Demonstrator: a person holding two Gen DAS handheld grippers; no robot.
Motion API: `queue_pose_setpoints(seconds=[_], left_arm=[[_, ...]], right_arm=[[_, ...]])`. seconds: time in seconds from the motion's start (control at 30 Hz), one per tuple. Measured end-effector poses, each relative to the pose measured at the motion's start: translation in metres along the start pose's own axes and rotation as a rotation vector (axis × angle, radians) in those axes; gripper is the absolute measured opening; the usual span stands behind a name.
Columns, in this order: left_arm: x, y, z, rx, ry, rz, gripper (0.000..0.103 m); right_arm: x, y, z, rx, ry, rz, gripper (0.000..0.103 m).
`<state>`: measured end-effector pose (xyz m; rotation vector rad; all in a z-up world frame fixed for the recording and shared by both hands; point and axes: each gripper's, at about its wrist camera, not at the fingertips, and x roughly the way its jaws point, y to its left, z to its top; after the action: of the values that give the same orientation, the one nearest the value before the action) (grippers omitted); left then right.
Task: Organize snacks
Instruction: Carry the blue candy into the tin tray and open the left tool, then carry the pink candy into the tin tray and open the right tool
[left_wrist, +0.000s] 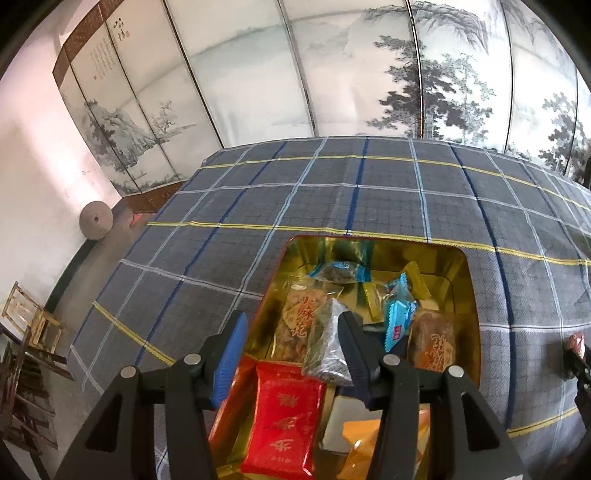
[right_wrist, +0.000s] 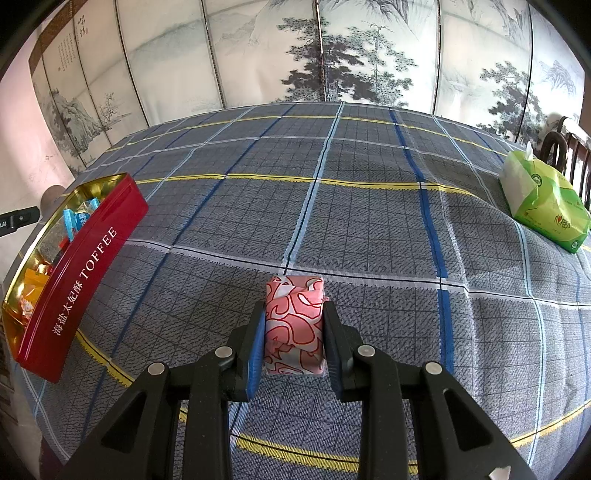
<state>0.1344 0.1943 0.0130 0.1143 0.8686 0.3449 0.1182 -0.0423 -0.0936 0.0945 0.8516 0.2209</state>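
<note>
The surface is covered by a woven checked cloth, matt and coarse in texture. A glossy red lacquer is seen on the outside of the metal tin, and its inside is mirror-bright gold. The snack packets are wrapped in shiny plastic film. The pink-patterned sweet is wrapped in smooth, slightly glossy paper. The tissue pack is of glossy green plastic.

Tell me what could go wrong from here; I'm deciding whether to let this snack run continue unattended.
The right tongs pinch the pink wrapped snack only by its sides, so it could slip out on the way to the red toffee tin. That tin is already crowded, so another packet might ride up over its rim. The open left tongs hang just over the packets and might snag the silvery packet.
</note>
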Motion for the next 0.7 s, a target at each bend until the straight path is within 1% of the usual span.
queue_pose_setpoints(seconds=[0.1,0.27,0.37,0.47,0.63,0.7], left_arm=[[-0.005,0.004,-0.004,-0.005,0.001,0.011,0.052],[-0.012,0.026,-0.018,-0.069,0.043,-0.027,0.052],[-0.017,0.039,-0.027,-0.096,0.058,-0.029,0.052],[-0.024,0.051,-0.039,-0.109,0.062,-0.012,0.052],[-0.036,0.063,-0.055,-0.103,0.062,0.016,0.052],[-0.040,0.064,-0.059,-0.088,0.057,0.029,0.056]], right_arm=[[-0.001,-0.001,0.000,0.002,-0.003,0.001,0.025],[-0.006,-0.004,-0.001,0.015,-0.001,0.033,0.025],[-0.014,0.001,0.003,0.008,-0.013,0.054,0.025],[-0.028,0.014,0.007,-0.006,-0.030,0.086,0.025],[-0.050,0.037,0.024,-0.043,-0.059,0.191,0.025],[-0.055,0.050,0.031,-0.061,-0.059,0.241,0.025]])
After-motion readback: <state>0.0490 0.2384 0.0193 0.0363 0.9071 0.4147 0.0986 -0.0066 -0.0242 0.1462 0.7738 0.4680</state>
